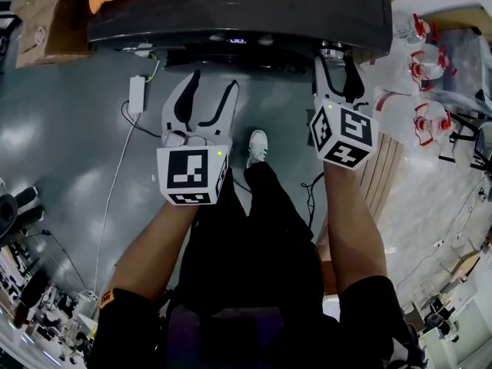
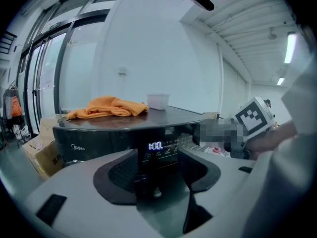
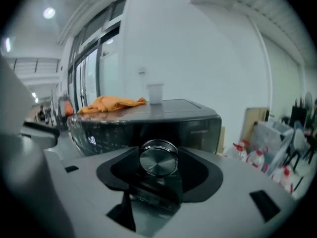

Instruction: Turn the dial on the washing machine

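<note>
The dark washing machine (image 1: 231, 10) stands in front of me, its lit display (image 2: 155, 146) facing the left gripper view. Its round metal dial (image 3: 158, 161) sits at the right end of the control panel, also visible in the head view as the dial (image 1: 332, 50). My right gripper (image 3: 158, 157) has both pads against the dial's sides; from the head it reaches to the panel's right end (image 1: 336, 61). My left gripper (image 1: 214, 83) hangs lower and to the left, open, with nothing between its fingers (image 2: 157, 165).
An orange cloth (image 2: 110, 107) and a clear plastic cup (image 2: 158, 101) lie on the machine's top. Cardboard boxes (image 1: 46, 21) stand at the left, spray bottles with red caps (image 1: 427, 68) at the right. A white power adapter (image 1: 137, 93) with its cable lies on the floor.
</note>
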Motion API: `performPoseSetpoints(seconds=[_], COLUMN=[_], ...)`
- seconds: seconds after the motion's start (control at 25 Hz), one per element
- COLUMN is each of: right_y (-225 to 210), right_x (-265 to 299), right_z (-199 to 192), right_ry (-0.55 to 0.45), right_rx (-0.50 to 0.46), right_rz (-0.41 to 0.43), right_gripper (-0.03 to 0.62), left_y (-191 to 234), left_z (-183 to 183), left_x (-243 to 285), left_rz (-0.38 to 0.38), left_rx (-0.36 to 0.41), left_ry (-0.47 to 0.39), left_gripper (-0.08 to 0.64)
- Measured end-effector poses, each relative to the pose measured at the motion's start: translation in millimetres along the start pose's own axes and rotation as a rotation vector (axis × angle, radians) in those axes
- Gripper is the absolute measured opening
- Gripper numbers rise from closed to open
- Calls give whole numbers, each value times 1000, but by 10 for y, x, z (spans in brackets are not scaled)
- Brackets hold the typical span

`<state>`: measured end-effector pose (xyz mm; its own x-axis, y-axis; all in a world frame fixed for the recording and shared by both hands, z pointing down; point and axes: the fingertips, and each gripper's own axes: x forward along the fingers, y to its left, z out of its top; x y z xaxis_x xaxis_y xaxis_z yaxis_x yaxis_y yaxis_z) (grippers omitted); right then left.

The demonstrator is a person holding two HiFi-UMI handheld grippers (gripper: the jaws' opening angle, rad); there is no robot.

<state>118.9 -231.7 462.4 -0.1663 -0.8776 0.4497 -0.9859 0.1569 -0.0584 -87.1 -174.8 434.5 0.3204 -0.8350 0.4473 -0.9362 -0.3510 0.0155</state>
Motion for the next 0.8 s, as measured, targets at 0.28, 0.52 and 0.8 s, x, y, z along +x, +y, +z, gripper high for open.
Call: performPoseSetpoints(seconds=[0.28, 0.52, 0.8], right_y=[-83, 35, 360], right_x=[-10, -103, -449], right_z=[-16, 64, 321], right_ry=[9, -4, -51], right_rx=[253, 47, -126], right_rz=[70, 34, 92], right_gripper=[261, 261, 245], left_y=[-47, -40, -85], left_z=[24, 80, 264], left_x=[-8, -33, -161], left_rz=[-11, -11, -11], left_rx=[3, 8, -2], left_ry=[-5, -14, -40], left_gripper=[253, 253, 253])
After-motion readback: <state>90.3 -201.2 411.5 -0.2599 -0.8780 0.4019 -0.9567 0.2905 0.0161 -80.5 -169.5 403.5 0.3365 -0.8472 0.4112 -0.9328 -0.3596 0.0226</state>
